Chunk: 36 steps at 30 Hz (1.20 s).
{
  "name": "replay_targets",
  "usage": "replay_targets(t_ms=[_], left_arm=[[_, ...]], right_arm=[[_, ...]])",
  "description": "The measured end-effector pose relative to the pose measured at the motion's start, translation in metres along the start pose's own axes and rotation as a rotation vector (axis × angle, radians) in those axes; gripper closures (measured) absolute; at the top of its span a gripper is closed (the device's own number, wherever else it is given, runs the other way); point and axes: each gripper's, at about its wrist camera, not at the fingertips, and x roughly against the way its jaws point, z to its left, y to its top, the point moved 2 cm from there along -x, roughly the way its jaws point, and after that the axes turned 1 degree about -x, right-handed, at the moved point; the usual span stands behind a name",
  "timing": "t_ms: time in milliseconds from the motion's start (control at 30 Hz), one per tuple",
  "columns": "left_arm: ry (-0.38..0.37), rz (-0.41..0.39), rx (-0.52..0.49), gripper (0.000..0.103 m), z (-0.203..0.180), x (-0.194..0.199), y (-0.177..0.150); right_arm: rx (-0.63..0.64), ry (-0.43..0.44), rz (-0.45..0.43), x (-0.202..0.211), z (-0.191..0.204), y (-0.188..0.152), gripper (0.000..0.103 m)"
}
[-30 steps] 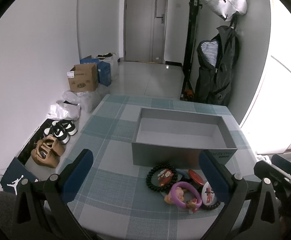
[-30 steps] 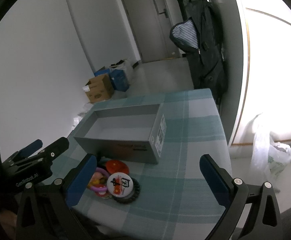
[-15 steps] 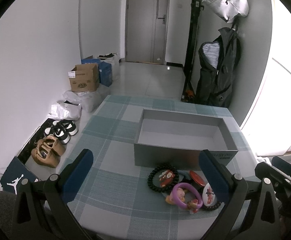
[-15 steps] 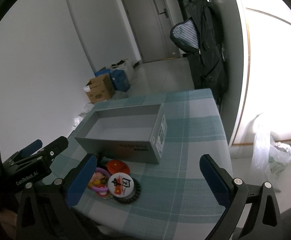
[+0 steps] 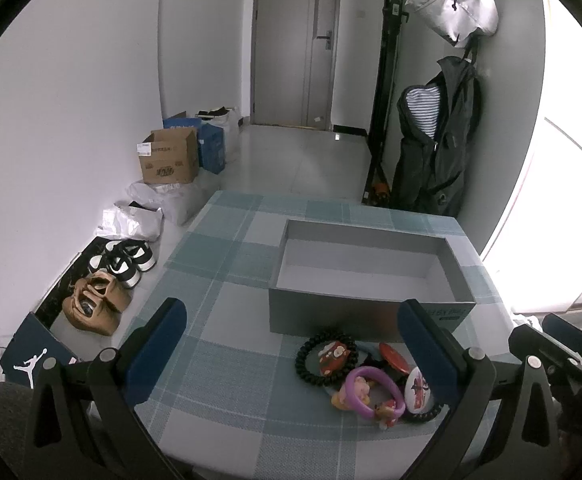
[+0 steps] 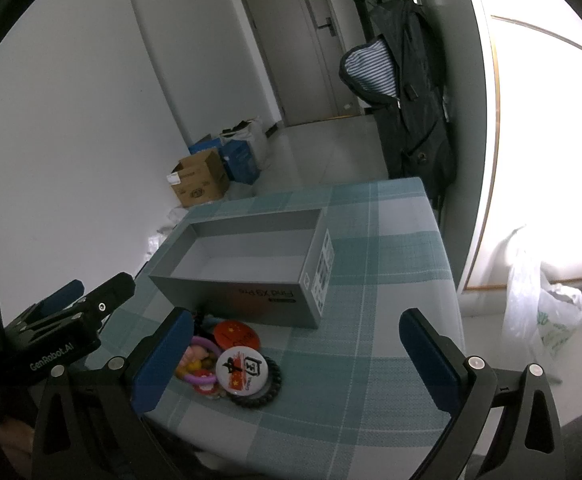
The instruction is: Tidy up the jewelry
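Box axis: grey rectangular cardboard box lies with its long side running left to right across my view, open top up, a labelled end facing my right side.
Box contents: only its pale bare floor shows inside.
Table: teal and white checked tablecloth under everything.
Jewelry heap: lies on the cloth just in front of the box's near wall, outside it.
Pieces: black beaded bracelet with a red charm farthest left; purple plastic ring bracelet with small figures nearer me; red round badge close to the box wall; white round badge with red and black print resting on a second black beaded bracelet.
My left tongs: blue-padded fingers spread wide, holding nothing; the heap sits between them, toward the right finger.
My right tongs: also spread wide and empty; the heap lies against the inner side of its left finger, the white badge just clear of it.
Tongs together: both hover over the near table edge, left beside right.
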Motion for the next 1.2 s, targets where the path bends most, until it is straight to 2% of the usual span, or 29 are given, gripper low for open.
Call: replay_targets(t_ms=[867,1133,1200], left_arm=[[-0.016,0.01,0.019,0.001,0.003,0.0,0.004],[-0.046,0.041,0.041,0.001,0.011,-0.007,0.005],[-0.07,0.058,0.061,0.001,0.016,-0.01,0.007]], right_arm=[[0.002,0.006,0.012,-0.004,0.005,-0.003,0.0],[0.005,0.041,0.053,-0.015,0.009,-0.005,0.0],[0.009,0.05,0.069,-0.02,0.011,-0.005,0.003]])
